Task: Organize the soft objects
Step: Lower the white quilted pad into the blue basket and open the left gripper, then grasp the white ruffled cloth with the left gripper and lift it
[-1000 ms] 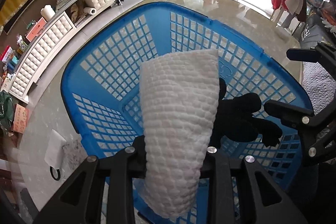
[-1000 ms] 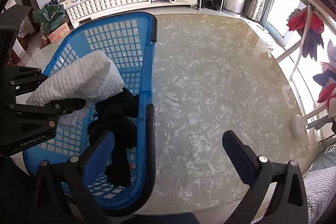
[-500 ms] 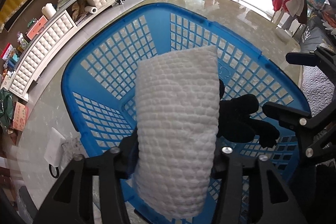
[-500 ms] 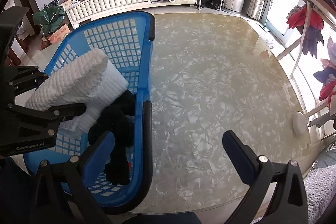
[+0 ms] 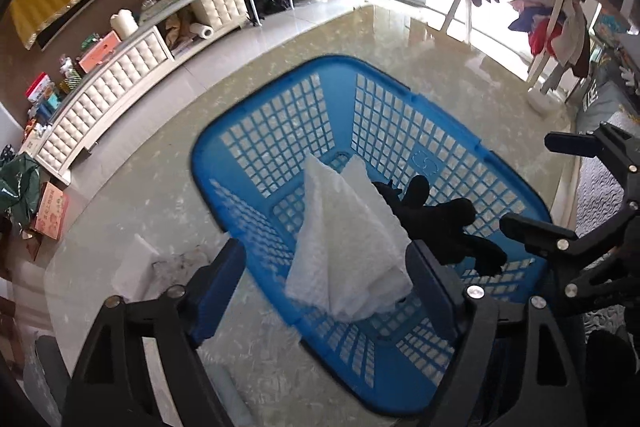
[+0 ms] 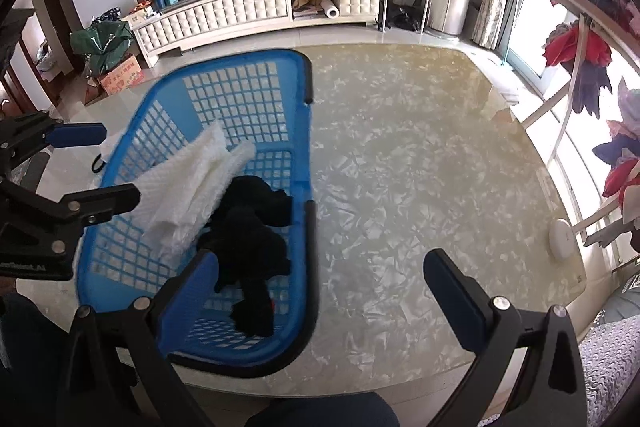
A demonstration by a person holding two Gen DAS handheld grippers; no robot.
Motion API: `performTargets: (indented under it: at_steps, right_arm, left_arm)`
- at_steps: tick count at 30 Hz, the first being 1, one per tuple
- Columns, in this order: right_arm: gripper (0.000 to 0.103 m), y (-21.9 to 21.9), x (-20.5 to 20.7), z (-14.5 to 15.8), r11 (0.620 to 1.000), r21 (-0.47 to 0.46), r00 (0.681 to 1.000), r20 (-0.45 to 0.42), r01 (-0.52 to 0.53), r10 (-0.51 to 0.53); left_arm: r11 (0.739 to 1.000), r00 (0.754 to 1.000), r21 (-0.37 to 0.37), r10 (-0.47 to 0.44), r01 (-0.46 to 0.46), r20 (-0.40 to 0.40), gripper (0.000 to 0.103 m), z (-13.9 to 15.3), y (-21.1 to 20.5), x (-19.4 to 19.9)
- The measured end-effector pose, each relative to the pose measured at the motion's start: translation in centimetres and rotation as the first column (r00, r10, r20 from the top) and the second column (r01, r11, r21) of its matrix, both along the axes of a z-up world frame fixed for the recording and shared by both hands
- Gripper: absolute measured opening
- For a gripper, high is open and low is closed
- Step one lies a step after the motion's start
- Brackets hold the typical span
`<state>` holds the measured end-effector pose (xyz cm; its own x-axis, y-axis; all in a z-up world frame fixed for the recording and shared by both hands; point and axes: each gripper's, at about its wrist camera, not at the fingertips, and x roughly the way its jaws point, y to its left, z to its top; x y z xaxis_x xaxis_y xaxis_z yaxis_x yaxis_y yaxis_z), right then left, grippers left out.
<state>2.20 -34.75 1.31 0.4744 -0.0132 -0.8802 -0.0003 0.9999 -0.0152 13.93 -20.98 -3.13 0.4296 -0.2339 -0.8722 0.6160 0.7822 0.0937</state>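
the left gripper [image 5: 326,267] has just been opening; the white cloth [image 5: 348,243] lies free in the blue basket [image 5: 280,131], long side toward 11 o'clock. the right gripper [image 6: 316,279] is wide open, holding nothing.

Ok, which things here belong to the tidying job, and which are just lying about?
Part of the job: white towel, black clothes, blue basket, left gripper.

Just lying about: paper roll, cardboard box, clothes rack, white disc.
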Motion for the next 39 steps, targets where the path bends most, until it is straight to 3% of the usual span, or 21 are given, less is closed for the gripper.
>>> performTargets:
  at_steps: [9,13,21,27,32,39]
  right_arm:
    - [0.103,2.4,-1.6,2.5,0.999,-0.007,0.998,0.053,-0.036,0.037]
    - [0.103,4.4,-2.1,2.9,0.998,-0.005,0.996,0.067,-0.066,0.066]
    - [0.103,9.7,-1.8,2.8,0.989,0.001,0.987,0.073,-0.147,0.146]
    - [0.103,13.5,-0.9,2.0,0.979,0.012,0.977,0.07,-0.202,0.2]
    - [0.103,16.4,0.8,1.0,0.968,0.036,0.968,0.057,-0.248,0.246]
    - [0.103,20.7,2.8,-0.7,0.945,0.053,0.946,0.017,-0.324,0.323]
  left_arm:
    - [0.993,0.992,-0.064,0.106,-0.102,0.063,0.091,3.2,5.1,-3.6]
    - [0.986,0.989,-0.101,0.136,-0.13,0.052,0.094,3.7,7.8,-5.5]
    - [0.963,0.969,-0.129,0.244,-0.237,0.044,0.095,3.5,14.7,-8.3]
    - [0.942,0.945,-0.147,0.316,-0.303,0.08,0.095,3.5,20.5,-9.5]
    - [0.915,0.925,-0.156,0.38,-0.372,0.022,0.095,2.8,24.6,-9.3]
    - [0.896,0.902,-0.118,0.432,-0.428,0.013,0.095,0.8,28.7,-9.2]
